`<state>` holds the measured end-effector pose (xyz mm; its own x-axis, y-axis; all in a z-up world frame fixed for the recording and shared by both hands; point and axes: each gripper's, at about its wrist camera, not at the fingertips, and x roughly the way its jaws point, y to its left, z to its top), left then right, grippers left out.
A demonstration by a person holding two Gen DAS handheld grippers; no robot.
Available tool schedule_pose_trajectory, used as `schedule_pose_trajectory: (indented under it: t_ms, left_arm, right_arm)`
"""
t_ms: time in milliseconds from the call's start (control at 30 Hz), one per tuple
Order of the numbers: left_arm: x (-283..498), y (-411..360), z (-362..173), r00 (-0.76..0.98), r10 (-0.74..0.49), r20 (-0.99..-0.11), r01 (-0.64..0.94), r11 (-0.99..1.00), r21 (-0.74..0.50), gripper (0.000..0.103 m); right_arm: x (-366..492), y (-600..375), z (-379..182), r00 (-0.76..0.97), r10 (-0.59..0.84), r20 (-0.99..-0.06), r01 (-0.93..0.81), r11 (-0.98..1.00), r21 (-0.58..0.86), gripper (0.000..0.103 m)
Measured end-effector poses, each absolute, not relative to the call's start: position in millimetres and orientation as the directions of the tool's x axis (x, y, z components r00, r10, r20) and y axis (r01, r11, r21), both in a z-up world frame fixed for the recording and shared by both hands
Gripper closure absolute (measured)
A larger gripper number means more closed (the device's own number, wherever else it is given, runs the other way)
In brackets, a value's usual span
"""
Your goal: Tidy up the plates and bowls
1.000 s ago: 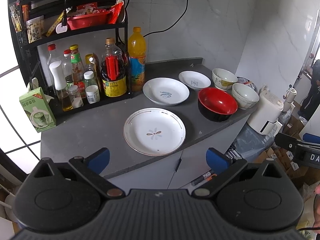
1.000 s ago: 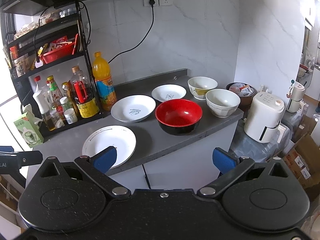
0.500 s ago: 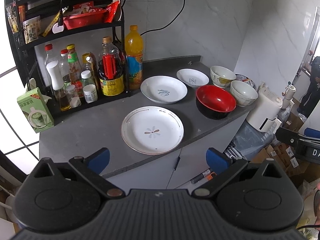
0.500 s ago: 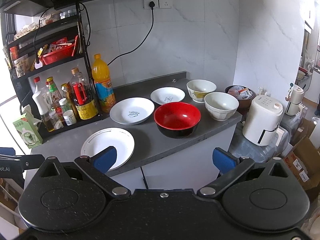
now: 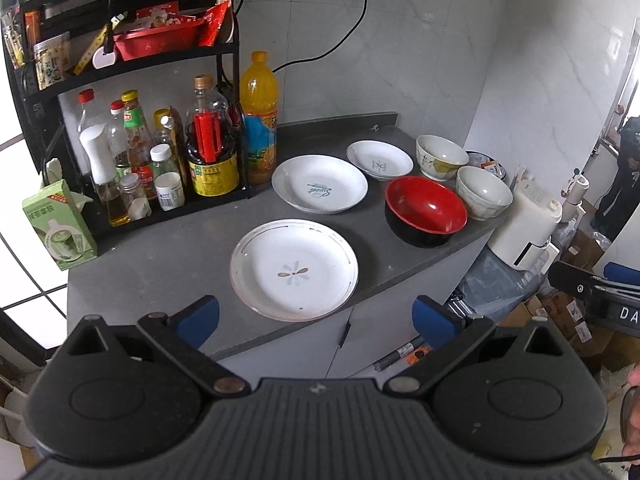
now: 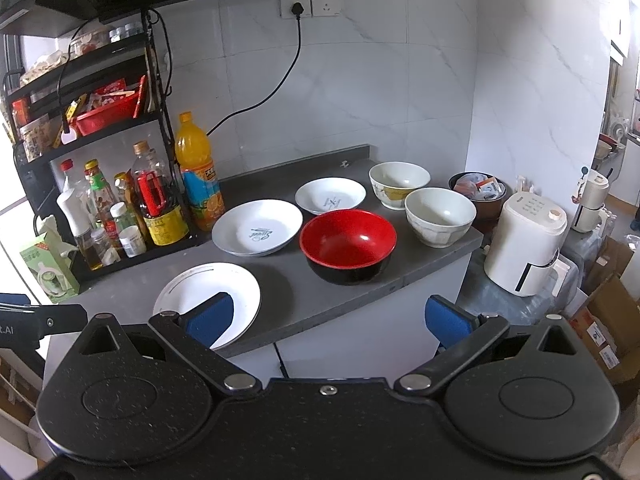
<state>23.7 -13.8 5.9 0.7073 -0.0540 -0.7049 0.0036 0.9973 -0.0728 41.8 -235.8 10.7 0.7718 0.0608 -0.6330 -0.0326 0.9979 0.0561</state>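
On the grey counter (image 5: pixel 160 256) lie a flat white plate with a flower mark (image 5: pixel 294 270) (image 6: pixel 208 300), a deeper white plate with blue script (image 5: pixel 319 189) (image 6: pixel 257 227) and a small white plate (image 5: pixel 379 159) (image 6: pixel 330 196). To their right stand a red-and-black bowl (image 5: pixel 426 210) (image 6: pixel 347 245) and two white bowls (image 5: pixel 441 157) (image 5: pixel 484 193) (image 6: pixel 399 184) (image 6: pixel 439 216). My left gripper (image 5: pixel 316 316) hangs open in front of the flower plate. Held back from the counter edge below the red bowl, my right gripper (image 6: pixel 328 320) is open too. Neither holds anything.
A black rack (image 5: pixel 132 60) with sauce bottles and an orange drink bottle (image 5: pixel 259 118) fills the counter's back left, beside a green carton (image 5: pixel 60 226). A white appliance (image 6: pixel 528 244) stands lower at the right, with cardboard boxes (image 6: pixel 608 320) on the floor.
Both grippers have drifted slightly; the dishes sit a touch lower and left in each view. Nothing on the counter moved and both grippers stayed open.
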Motion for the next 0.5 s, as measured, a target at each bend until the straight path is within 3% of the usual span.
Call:
schedule_pose_trajectory:
  t_ms: [500]
  left_arm:
    - [83.9, -70.7, -2.5, 0.701, -0.001, -0.714, -0.094, 0.991, -0.094, 0.002]
  right_arm:
    - [115.5, -296.9, -1.6, 0.753, 0.148, -0.641, -0.126, 0.989, 0.081, 0.000]
